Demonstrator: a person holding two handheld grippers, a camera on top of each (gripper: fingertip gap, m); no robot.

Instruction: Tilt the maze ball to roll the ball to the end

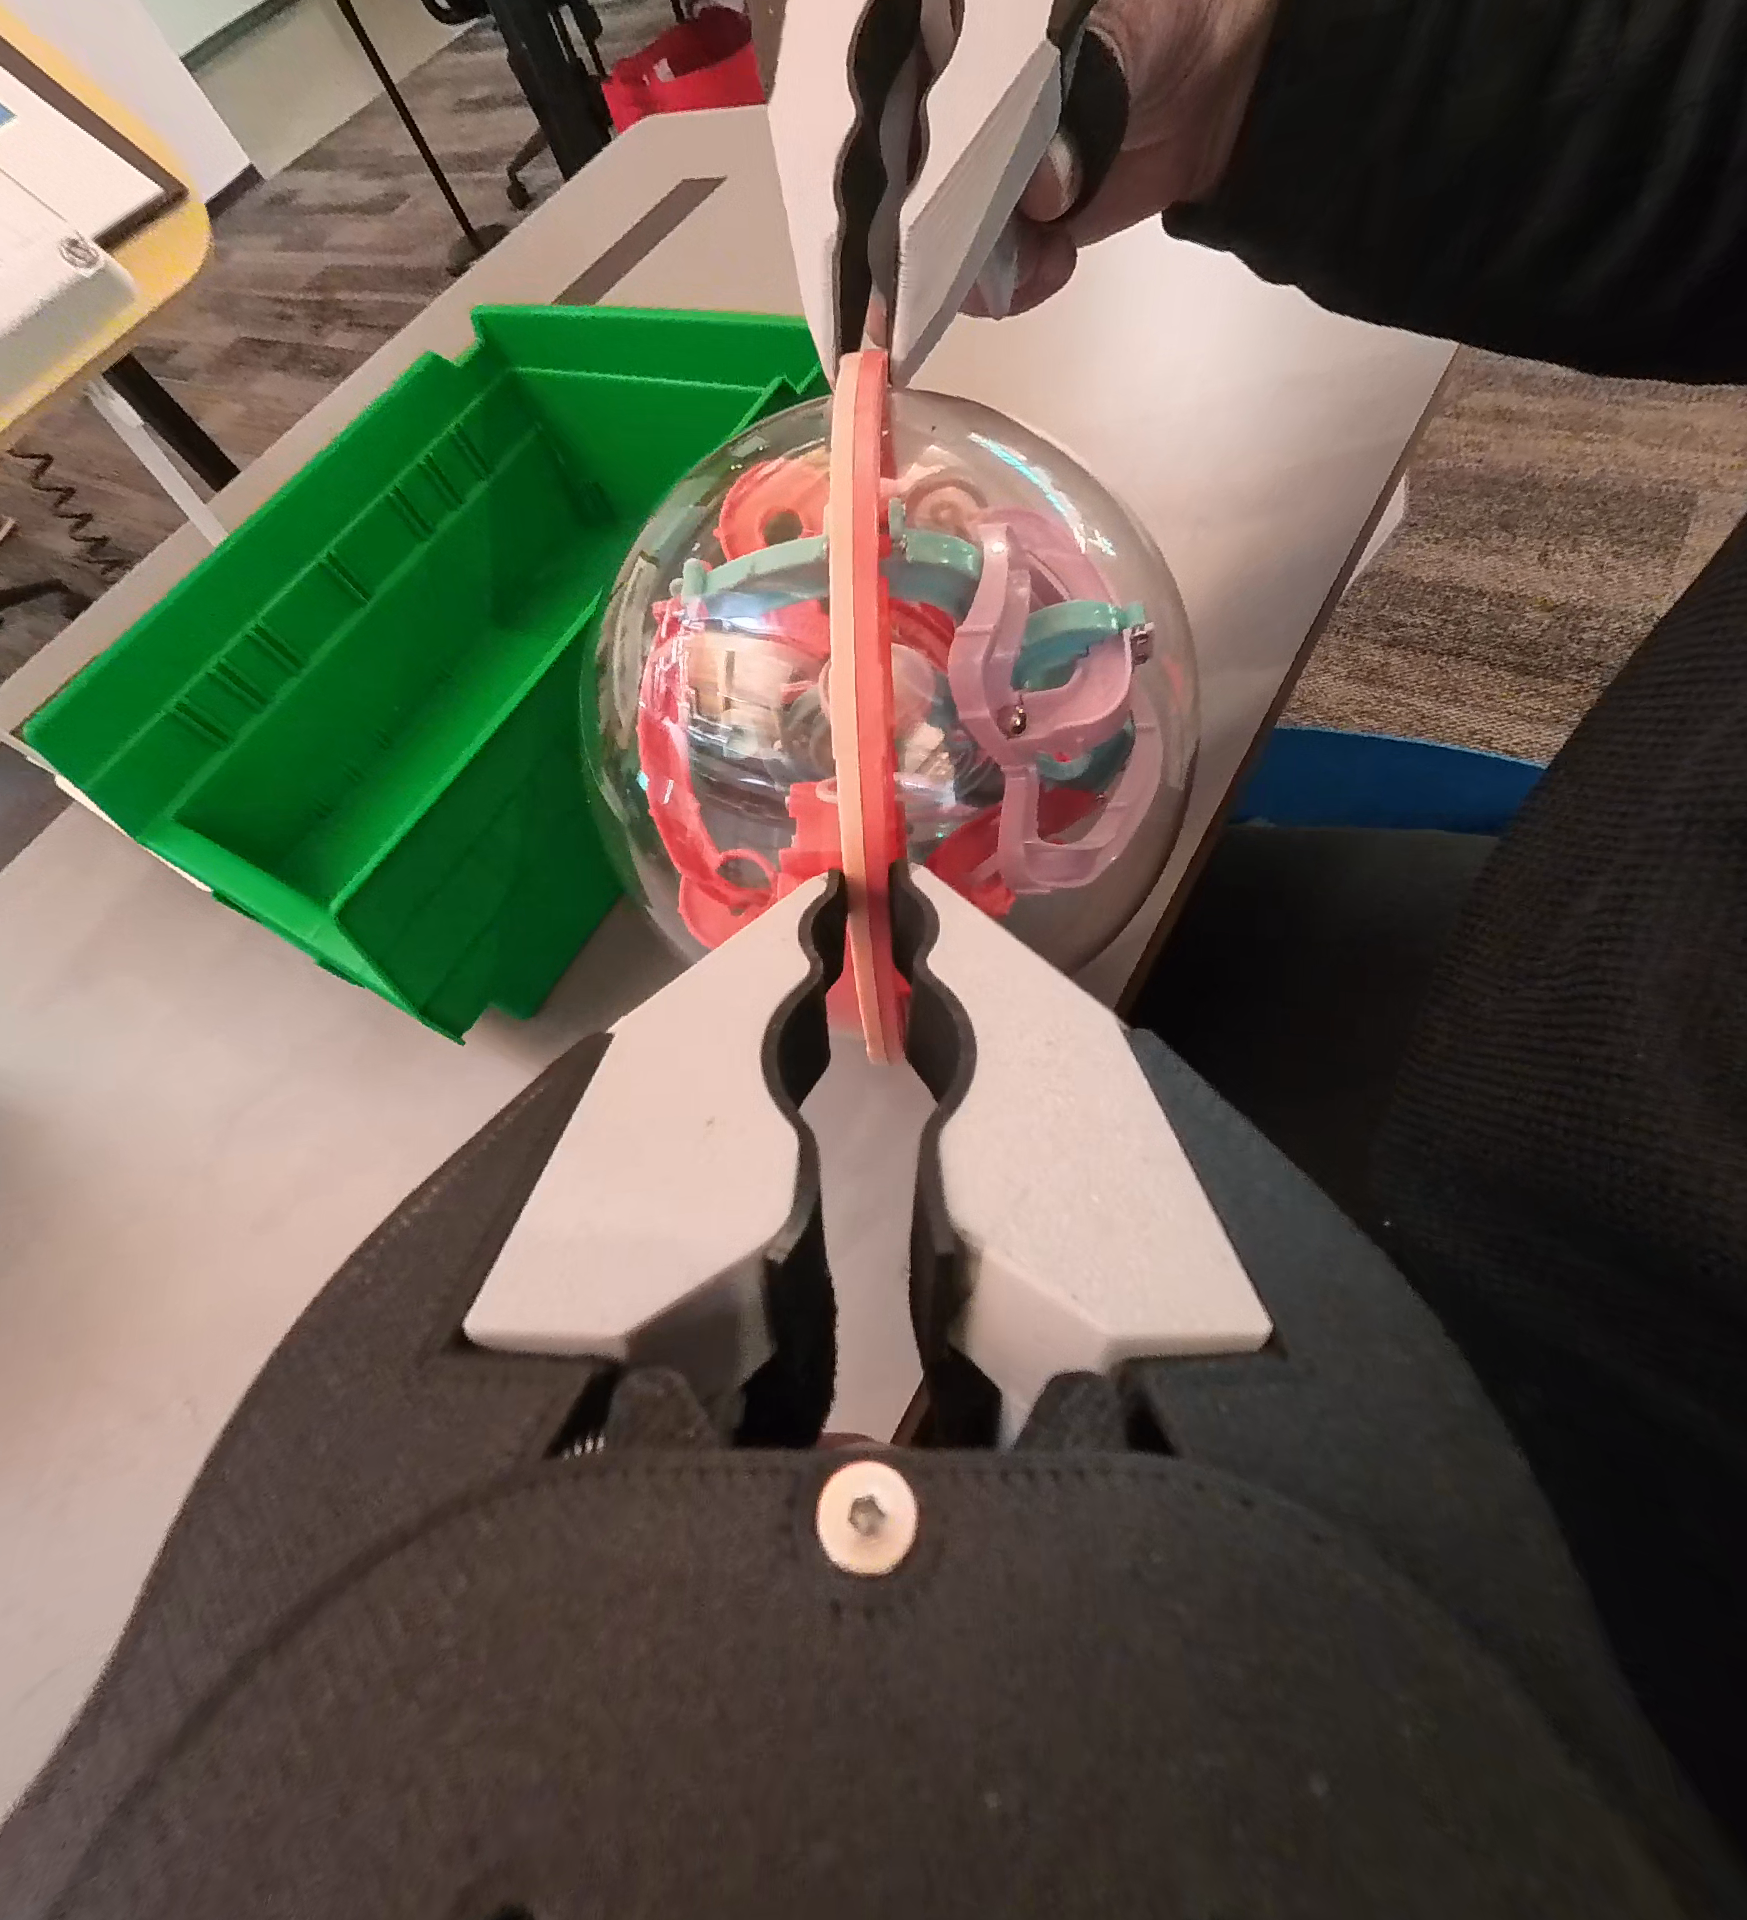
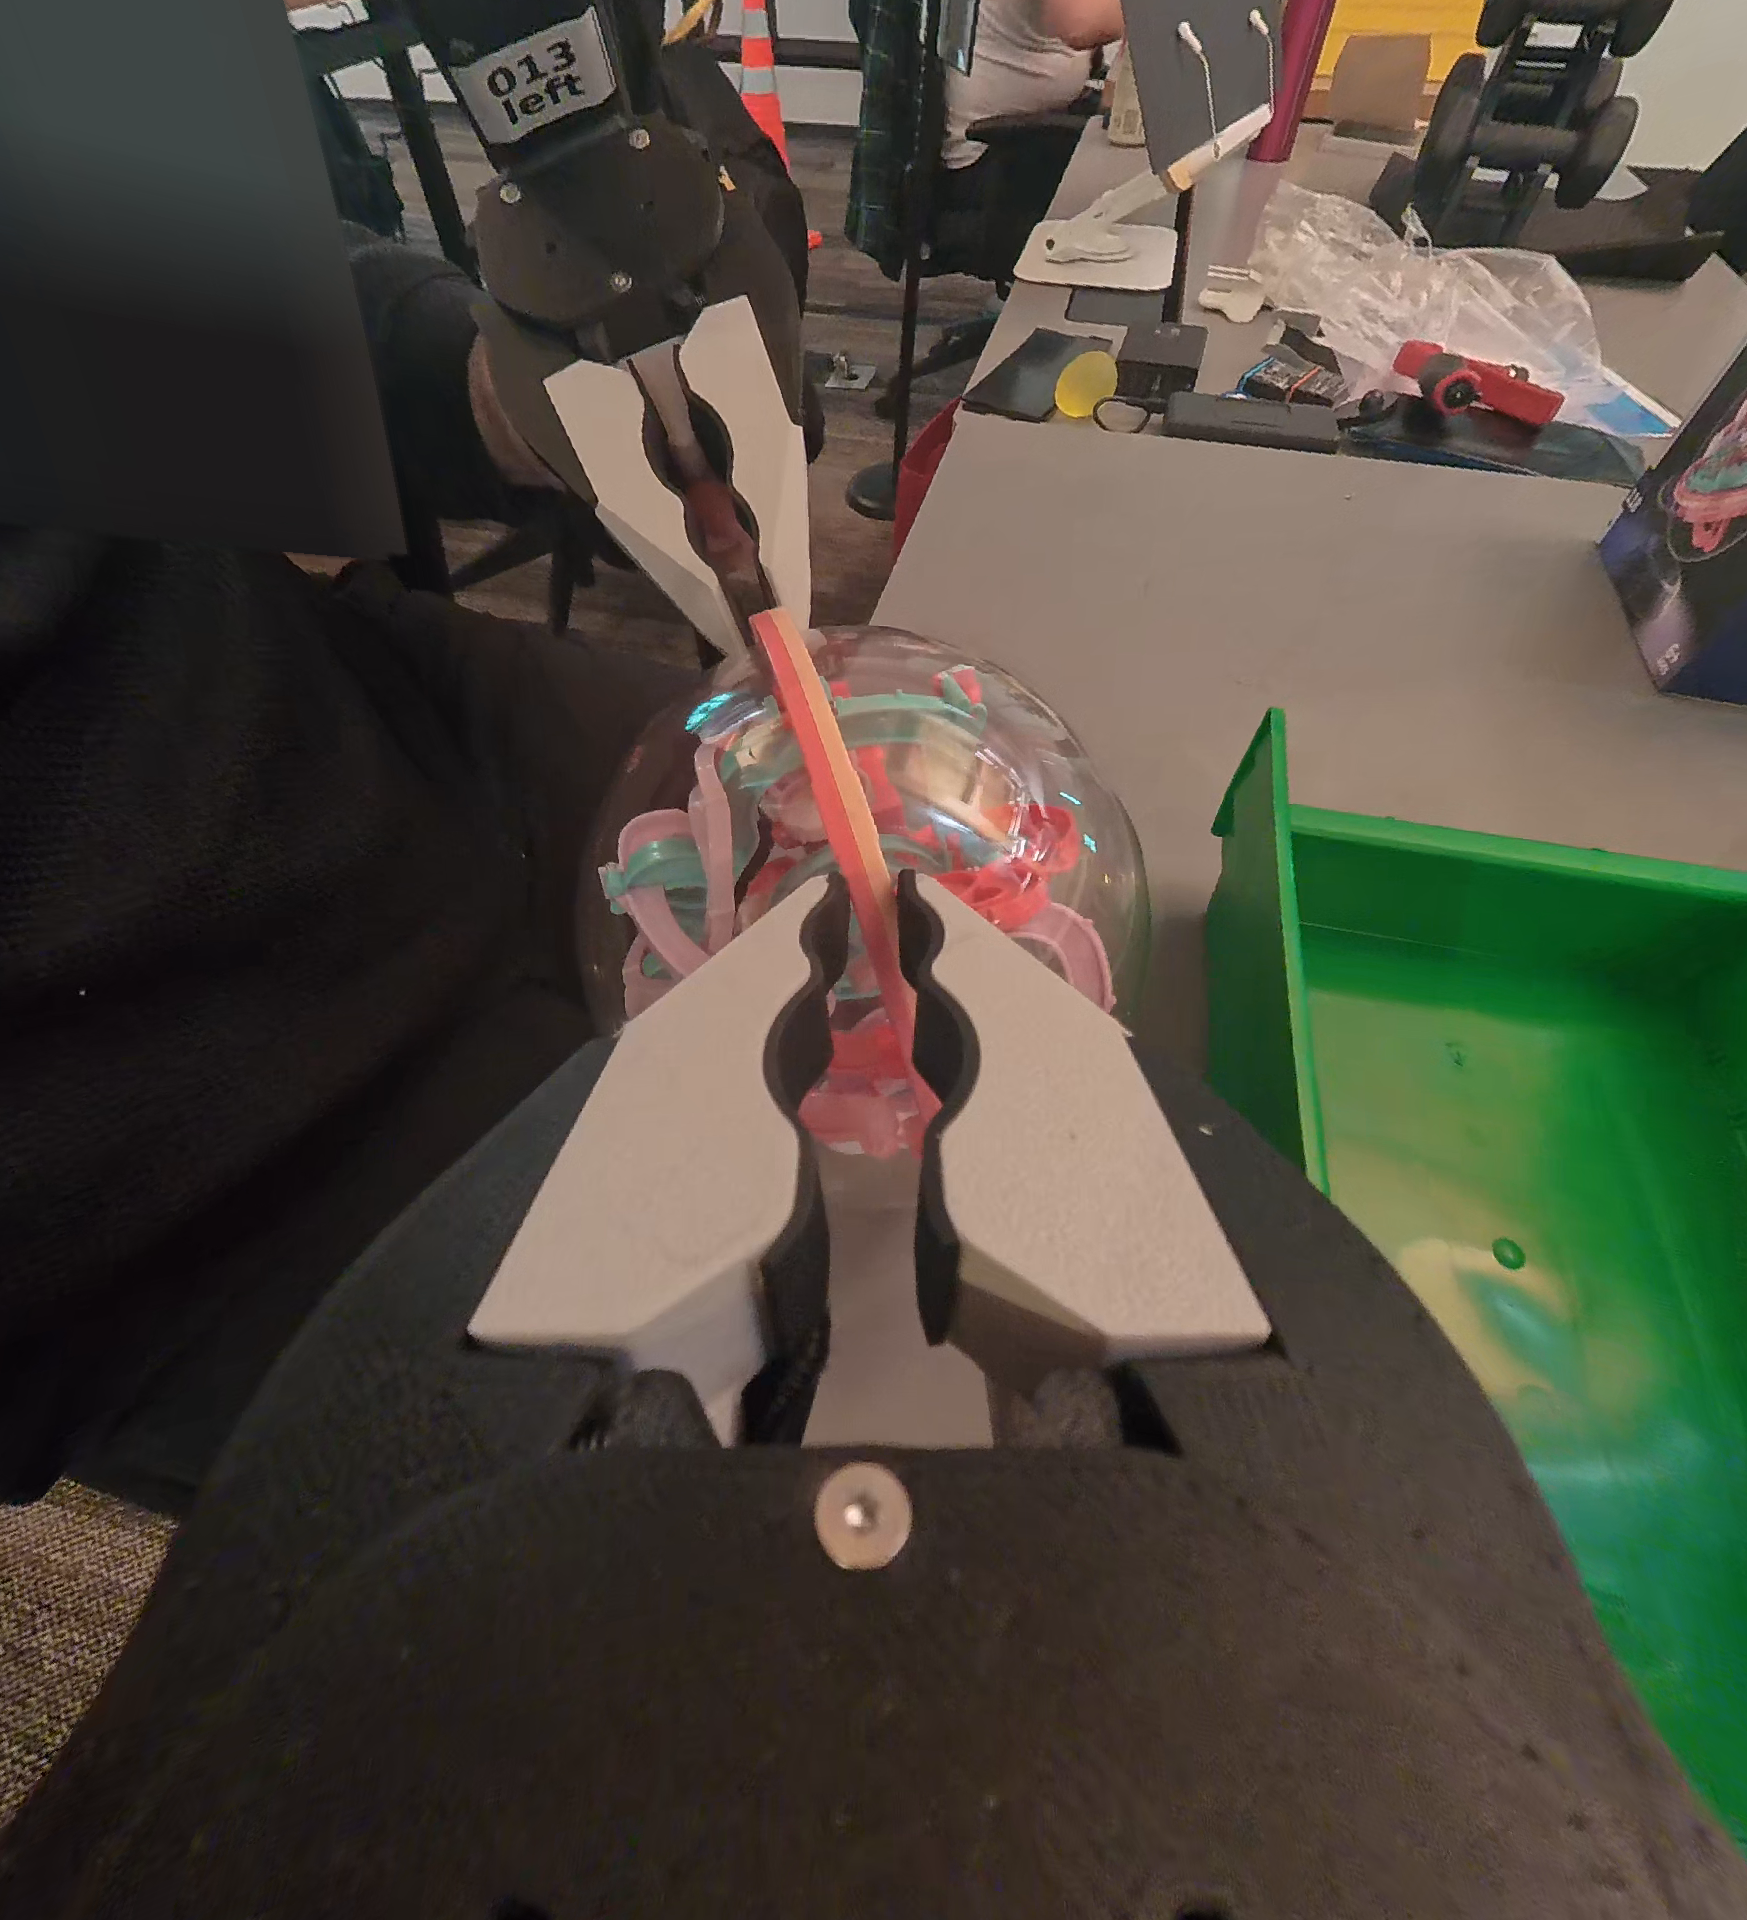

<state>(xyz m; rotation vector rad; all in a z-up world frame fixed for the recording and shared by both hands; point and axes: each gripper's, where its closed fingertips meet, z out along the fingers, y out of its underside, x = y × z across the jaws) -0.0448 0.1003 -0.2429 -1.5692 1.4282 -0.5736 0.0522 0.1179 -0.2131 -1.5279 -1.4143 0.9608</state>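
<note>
- The maze ball (image 1: 890,665), a clear sphere with coral, teal and pink tracks inside, sits just beside the green bin (image 1: 349,727), near the edge of the worktop (image 1: 121,1143)
- The left gripper (image 1: 864,914) has its fingers (image 1: 744,997) nearly shut on the near part of the ball's coral rim (image 1: 861,623), which stands on edge; the dark pads press it from both sides
- The right gripper (image 2: 864,914) is likewise closed narrowly on the rim's opposite part, away from the bin; the rim runs slightly askew between its fingers (image 2: 1004,1018)
- Risk: the rim is thin and smooth, so a sharp tilt could let it slide out of one pair of fingers
- Risk: unequal twisting by the two grippers could lever the rim loose, dropping the ball toward the bin or off the worktop edge
- A small steel ball (image 1: 1021,714) rests on a pink track; a hasty tilt would likely knock it off its track
</note>
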